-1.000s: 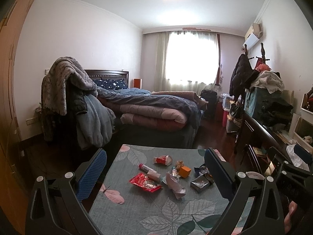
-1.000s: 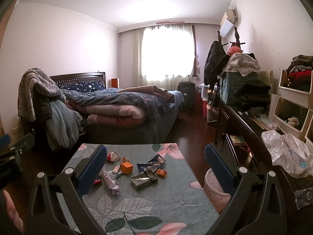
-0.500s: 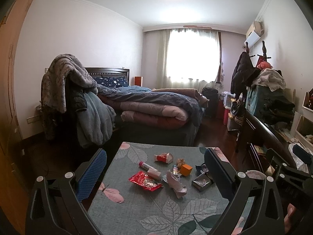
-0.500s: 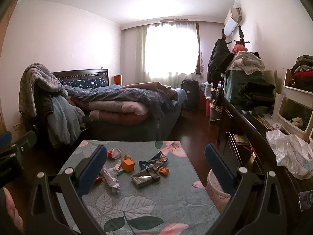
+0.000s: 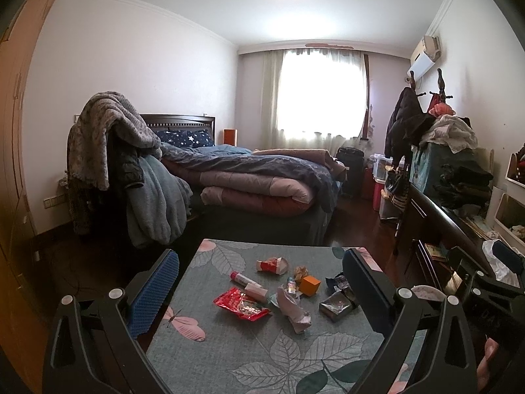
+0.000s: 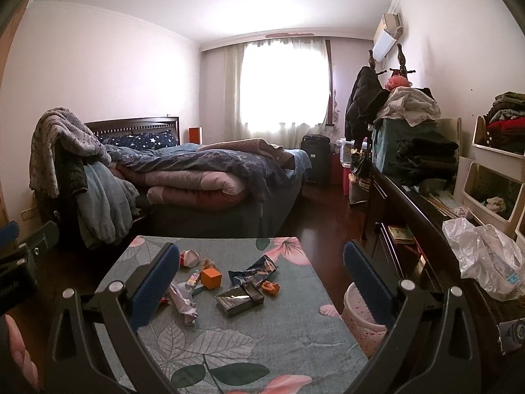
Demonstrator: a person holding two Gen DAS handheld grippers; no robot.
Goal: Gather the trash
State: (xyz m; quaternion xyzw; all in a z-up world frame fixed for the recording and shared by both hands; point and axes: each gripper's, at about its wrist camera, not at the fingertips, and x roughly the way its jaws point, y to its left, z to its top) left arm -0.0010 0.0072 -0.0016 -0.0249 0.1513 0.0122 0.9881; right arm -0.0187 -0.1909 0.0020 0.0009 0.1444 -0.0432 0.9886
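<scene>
Trash (image 5: 285, 292) on table (image 5: 210, 354) — bed (image 5: 262, 184) behind.

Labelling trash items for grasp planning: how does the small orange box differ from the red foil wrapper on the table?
The small orange cardboard box is a rigid cube standing up off the cloth; the red foil wrapper lies flat and crumpled. The box is matte and plain orange; the wrapper is glossy, with a clear patch. The box is the smaller of the two, and sits farther from the left hand-held gripper than the wrapper. Both rest on the leaf-patterned tablecloth, ungrasped.
</scene>
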